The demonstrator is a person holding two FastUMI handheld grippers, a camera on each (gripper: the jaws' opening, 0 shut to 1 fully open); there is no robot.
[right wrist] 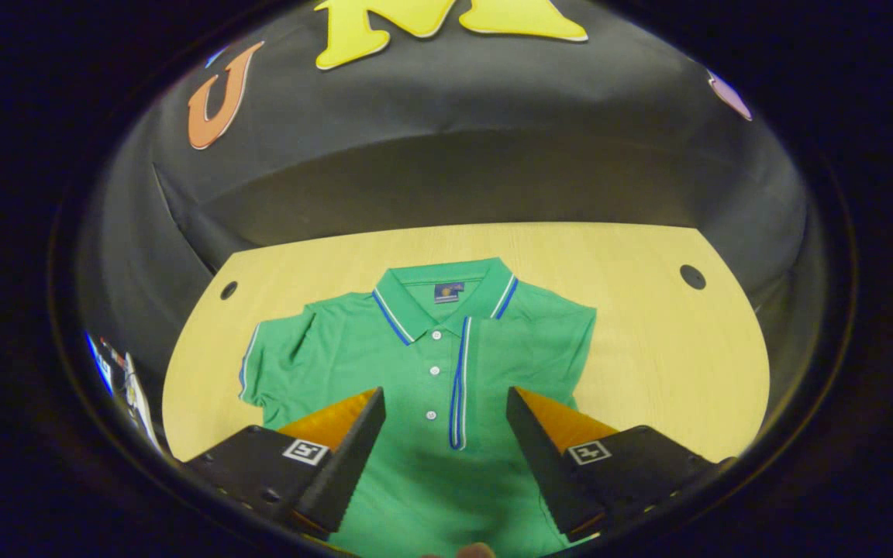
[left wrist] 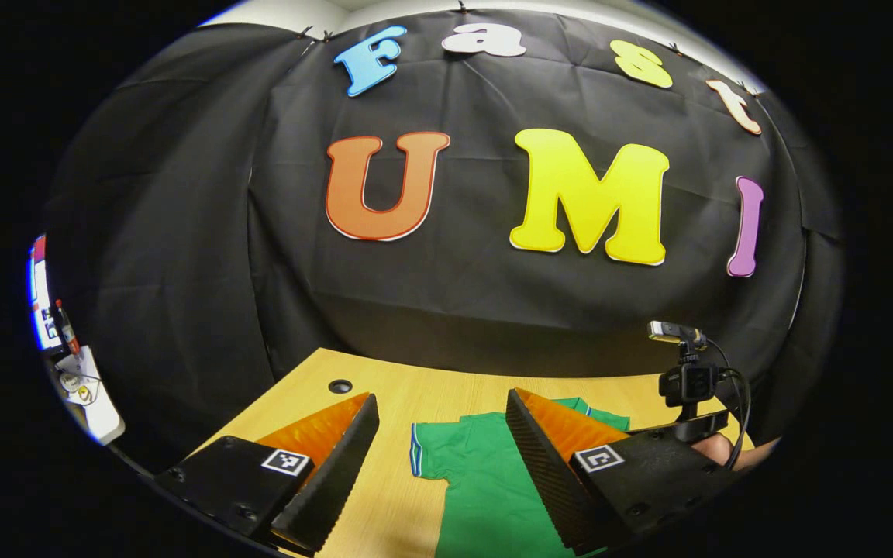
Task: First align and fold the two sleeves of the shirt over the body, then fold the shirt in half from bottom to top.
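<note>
With both the left gripper (left wrist: 443, 457) and the right gripper (right wrist: 445, 449) open and empty above the shirt (right wrist: 423, 372), we risk that the spread-out sleeve (right wrist: 272, 364) wrinkles if we pinch it off its edge.

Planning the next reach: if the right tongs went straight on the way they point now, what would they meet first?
Probably the green shirt, around its button strip, lying flat on the table. The right tongs stand open above it; height is unclear.

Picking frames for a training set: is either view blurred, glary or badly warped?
Left gripper view: sharp and evenly lit, with the table edge bowed by the fisheye. Right gripper view: softer and dimmer toward the rim, though the green polo shirt stays readable; no glare on it.
</note>
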